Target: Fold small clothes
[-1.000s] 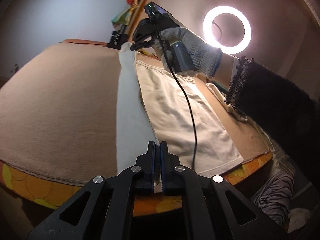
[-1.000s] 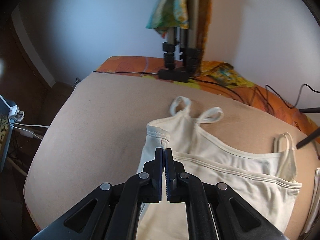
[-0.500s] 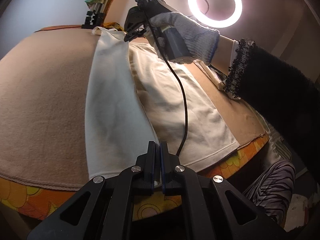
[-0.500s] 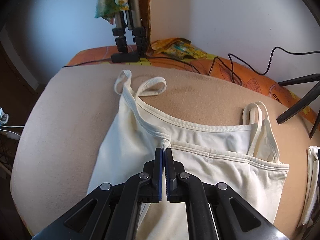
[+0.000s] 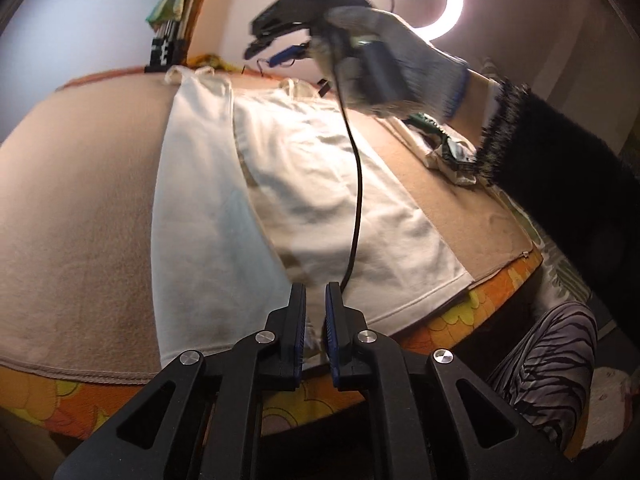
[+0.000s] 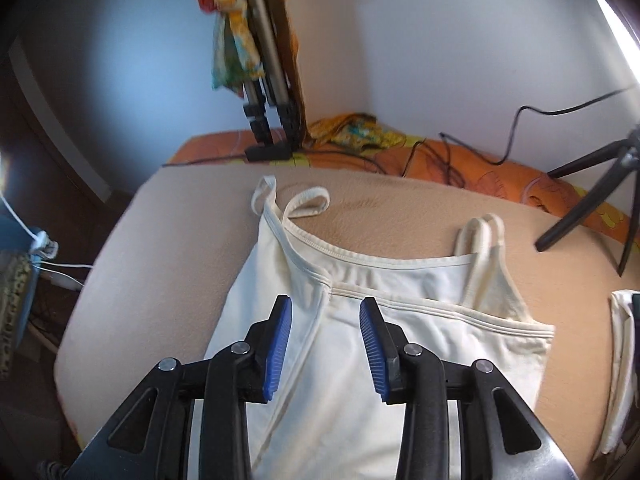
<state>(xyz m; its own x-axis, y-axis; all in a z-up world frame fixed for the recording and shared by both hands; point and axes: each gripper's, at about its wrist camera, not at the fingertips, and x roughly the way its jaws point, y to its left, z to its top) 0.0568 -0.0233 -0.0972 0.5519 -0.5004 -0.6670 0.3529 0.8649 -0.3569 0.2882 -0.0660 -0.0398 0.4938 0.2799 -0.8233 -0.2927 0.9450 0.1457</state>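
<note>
On the tan blanket [image 6: 168,240] that covers the desk, a cream camisole [image 6: 352,360] is laid flat, its left side turned over onto its middle so that a long folded edge runs from neckline to hem. In the right wrist view the straps [image 6: 304,204] are seen pointing toward the far wall, one pair at the fold, the other pair [image 6: 486,240] further right. The right tongs [image 6: 325,344] are held over the top near the fold; the jaws have just been opening and stand moderately apart, with cloth seen under the gap but not pressed by the blue pads [image 6: 278,344]. In the left wrist view the left tongs [image 5: 315,320] are seen at the hem end, by the near edge of the blanket; a narrow gap shows between the jaws and no cloth is pinched there. The right tongs [image 5: 276,40], gripped by a gloved hand [image 5: 384,60], are seen raised above the strap end, blurred, with a black cable [image 5: 358,184] hanging down across the camisole. Plenty of bare blanket is left open to the left of the fold, up to the rounded edge. To the right, only a narrow strip of blanket is left before the orange patterned sheet [image 5: 500,296] at the rim. At the far edge the room is crowded by a tripod foot [image 6: 268,148], loose cables [image 6: 432,156] and a second tripod's legs [image 6: 580,208]. Another pale garment [image 6: 620,360] lies at the right border.
</note>
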